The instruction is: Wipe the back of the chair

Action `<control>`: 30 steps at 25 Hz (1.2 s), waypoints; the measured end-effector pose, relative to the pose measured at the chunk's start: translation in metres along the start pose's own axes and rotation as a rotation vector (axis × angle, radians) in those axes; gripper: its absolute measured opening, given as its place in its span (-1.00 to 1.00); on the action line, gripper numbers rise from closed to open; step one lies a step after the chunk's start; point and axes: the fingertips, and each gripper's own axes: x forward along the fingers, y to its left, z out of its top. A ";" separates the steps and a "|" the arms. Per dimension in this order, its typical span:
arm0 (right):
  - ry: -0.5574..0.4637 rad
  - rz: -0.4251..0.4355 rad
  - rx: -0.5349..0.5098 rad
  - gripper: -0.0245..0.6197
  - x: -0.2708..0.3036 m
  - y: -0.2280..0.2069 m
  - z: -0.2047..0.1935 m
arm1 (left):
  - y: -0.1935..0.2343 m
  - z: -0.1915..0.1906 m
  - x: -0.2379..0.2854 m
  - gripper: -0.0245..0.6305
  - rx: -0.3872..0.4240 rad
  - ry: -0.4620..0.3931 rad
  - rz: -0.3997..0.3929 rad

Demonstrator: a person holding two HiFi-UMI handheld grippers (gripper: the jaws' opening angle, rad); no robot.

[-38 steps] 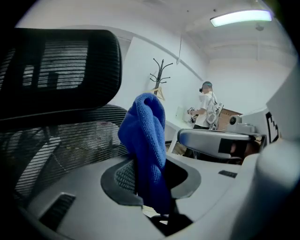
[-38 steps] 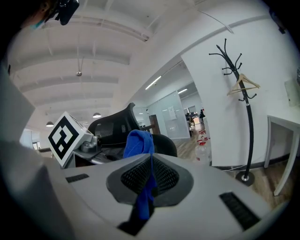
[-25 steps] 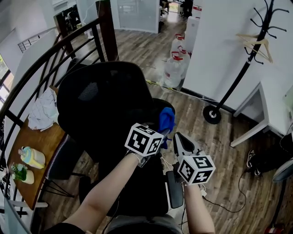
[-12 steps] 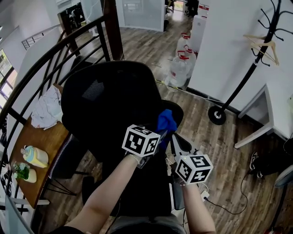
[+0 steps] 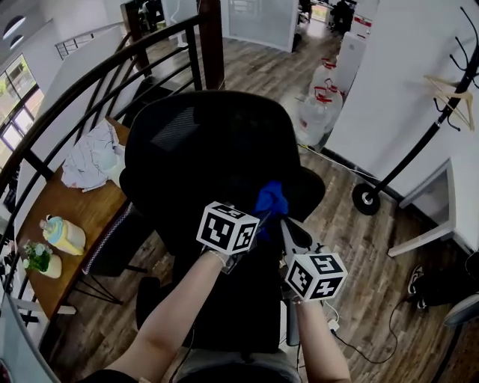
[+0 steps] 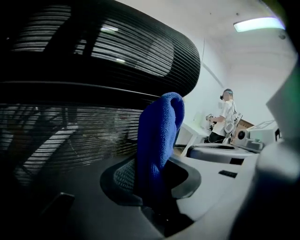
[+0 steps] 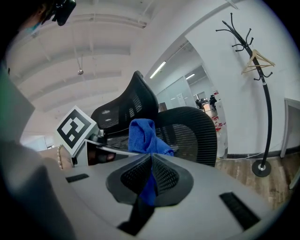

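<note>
At chair back [image 5: 202, 149], left tool [image 6: 152, 180] and right tool [image 7: 151, 171] both clamp blue cloth [image 5: 271, 200]; railing [image 5: 82, 86] close beyond

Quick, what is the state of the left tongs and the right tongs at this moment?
Left tongs: closed, holding the blue cloth.
Right tongs: closed, holding the same blue cloth.

Office, open-plan. Black mesh swivel chair [image 5: 209, 142] sits just ahead of my fingers [image 5: 294, 233]. Water-cooler jugs [image 5: 318, 112] and glass partitions [image 5: 262, 19] stand farther beyond them. Coat stand [image 5: 426, 135] and white desk [image 5: 441, 202] are off to their right. Wood-plank floor [image 5: 352, 247] underneath.
</note>
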 end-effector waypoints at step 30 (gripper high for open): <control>0.123 0.327 -0.109 -0.83 0.109 0.169 -0.029 | 0.160 -0.038 -0.161 -0.59 -0.221 -0.151 0.312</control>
